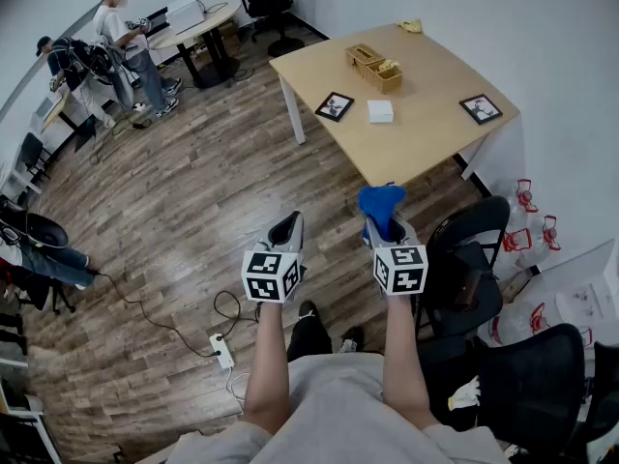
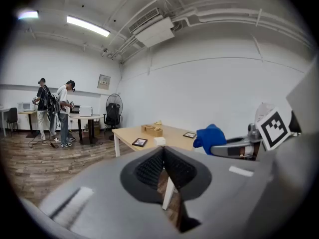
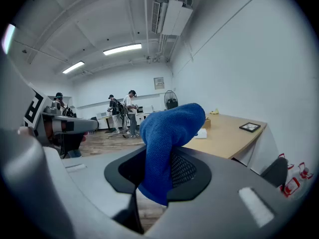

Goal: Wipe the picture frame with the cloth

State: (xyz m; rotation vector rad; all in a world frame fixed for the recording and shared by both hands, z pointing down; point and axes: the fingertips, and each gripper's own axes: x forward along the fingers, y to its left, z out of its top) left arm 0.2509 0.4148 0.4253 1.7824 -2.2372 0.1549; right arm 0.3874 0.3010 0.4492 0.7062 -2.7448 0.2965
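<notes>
Head view, cloth: the blue cloth (image 1: 380,201) is bunched at the tip of the right gripper (image 1: 387,224), poking toward 12 o'clock, over the floor just short of the table (image 1: 435,138).
Cloth axis: in the right gripper view its long axis stands upright out of the jaws, and the top fold droops toward 2 o'clock.
Right fingers: nearly together, pinching the cloth's lower end.
Picture frames: both dark-edged and lying flat; near frame (image 1: 335,106) at the table's 9 o'clock side, corner pointing toward 12; far frame (image 1: 481,108) at its 3 o'clock side. Long axes cannot be told.
Left fingers: left gripper (image 2: 163,154) jaws pressed together, nothing between them.
Markers: black-and-white squares on each gripper's cube, no readable words.
Between frames: white box (image 1: 380,111).
</notes>
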